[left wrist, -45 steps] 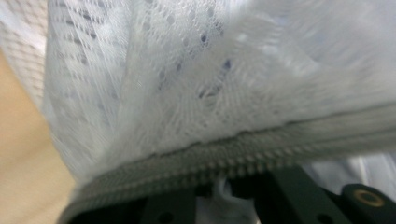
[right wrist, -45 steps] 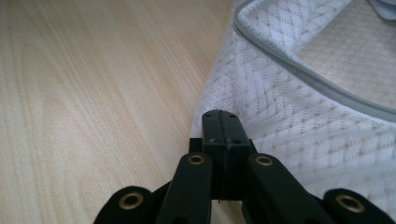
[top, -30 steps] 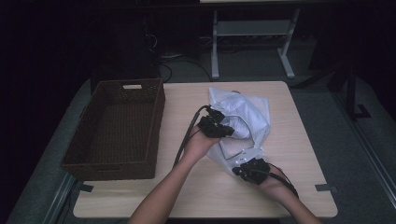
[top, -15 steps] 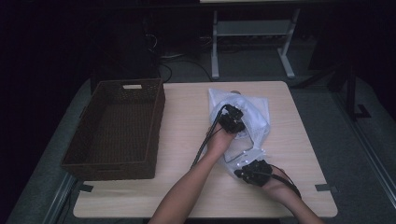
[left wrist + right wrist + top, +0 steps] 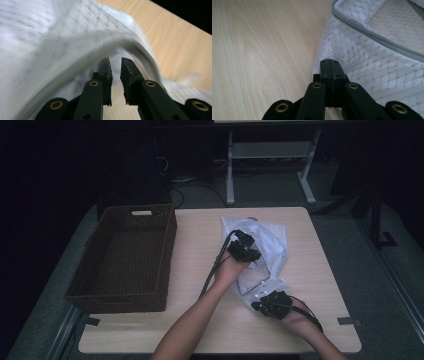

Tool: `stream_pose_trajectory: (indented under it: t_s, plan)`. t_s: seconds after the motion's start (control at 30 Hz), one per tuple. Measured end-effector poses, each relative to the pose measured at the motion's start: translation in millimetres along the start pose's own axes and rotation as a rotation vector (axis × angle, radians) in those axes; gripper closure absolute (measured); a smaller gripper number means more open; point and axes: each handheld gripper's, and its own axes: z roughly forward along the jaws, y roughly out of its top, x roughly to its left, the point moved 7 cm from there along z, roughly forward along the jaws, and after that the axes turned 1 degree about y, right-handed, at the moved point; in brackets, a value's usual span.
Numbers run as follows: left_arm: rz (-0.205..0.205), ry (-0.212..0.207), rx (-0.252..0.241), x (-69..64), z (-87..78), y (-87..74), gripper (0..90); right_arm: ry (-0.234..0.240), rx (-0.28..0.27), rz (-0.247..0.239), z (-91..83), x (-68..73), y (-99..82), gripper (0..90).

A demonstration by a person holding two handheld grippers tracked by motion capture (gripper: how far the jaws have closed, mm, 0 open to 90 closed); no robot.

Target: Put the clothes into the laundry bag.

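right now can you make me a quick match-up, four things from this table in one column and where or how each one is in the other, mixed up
Things:
1. wicker basket
2. mesh bag
3. left gripper
4. right gripper

States:
a. jaws a little apart, under a raised fold of mesh
b. jaws shut at the bag's near edge
c. white, crumpled on the table's right half
d. dark brown, on the table's left side

Pairs: 1-d, 2-c, 3-a, 4-b

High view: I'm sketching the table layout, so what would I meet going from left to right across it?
Wicker basket → left gripper over the white mesh bag → right gripper at the bag's near corner.
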Motion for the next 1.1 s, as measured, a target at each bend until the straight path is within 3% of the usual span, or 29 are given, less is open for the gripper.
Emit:
stream_pose_trajectory:
  t_s: [0.07, 0.17, 0.3, 0.47, 0.57, 0.6, 0.67, 0.7, 0.73, 0.9, 0.97, 1.03, 1.1]
  plan:
    - [0.014, -0.002, -0.017, -0.6, -20.4, -0.2, 78.1, -0.003, 0.002, -0.002, 0.0, -0.2, 0.1, 90.0]
    - [0.03, 0.026, -0.052, 2.9, -46.9, 2.2, 76.0, -0.001, 0.001, 0.003, 0.1, -0.2, 0.3, 90.0]
    - [0.028, 0.06, -0.079, 14.4, -66.7, 5.0, 68.4, 0.002, 0.0, 0.007, 0.1, 0.0, 0.6, 90.0]
    - [0.044, 0.093, -0.042, 25.7, -60.0, 3.2, 56.8, 0.002, 0.001, 0.005, 0.0, -0.7, 0.3, 90.0]
    - [0.052, 0.125, -0.026, 31.6, -48.5, 3.6, 57.1, 0.003, 0.001, 0.007, 0.0, -0.4, 0.2, 90.0]
    - [0.058, 0.128, -0.022, 33.5, -44.6, 3.6, 60.9, 0.002, 0.0, 0.009, 0.1, -0.2, 0.3, 90.0]
    - [0.062, 0.11, -0.01, 35.2, -39.8, 2.1, 79.6, 0.003, -0.002, 0.008, 0.2, -0.3, 0.3, 90.0]
    - [0.056, 0.097, -0.015, 33.6, -40.6, 1.7, 87.0, 0.002, -0.002, 0.006, 0.2, -0.5, 0.2, 90.0]
    - [0.057, 0.086, -0.032, 30.1, -43.9, 2.2, 88.1, -0.001, -0.003, 0.008, 0.2, -0.6, 0.2, 90.0]
    - [0.164, 0.078, -0.091, -0.8, -76.5, -0.1, 86.9, -0.001, -0.01, 0.022, 0.5, -1.9, 0.2, 90.0]
    - [0.209, 0.054, -0.068, -13.5, -82.5, -10.1, 86.2, -0.007, -0.011, 0.029, 0.9, -1.8, 0.8, 90.0]
    - [0.236, 0.031, -0.014, -22.4, -80.5, -26.6, 86.3, -0.019, -0.01, 0.024, 1.1, -1.9, 1.3, 90.0]
    - [0.243, -0.005, 0.027, -27.1, -76.1, -44.1, 87.1, -0.023, -0.008, 0.023, 1.3, -1.6, 1.5, 90.0]
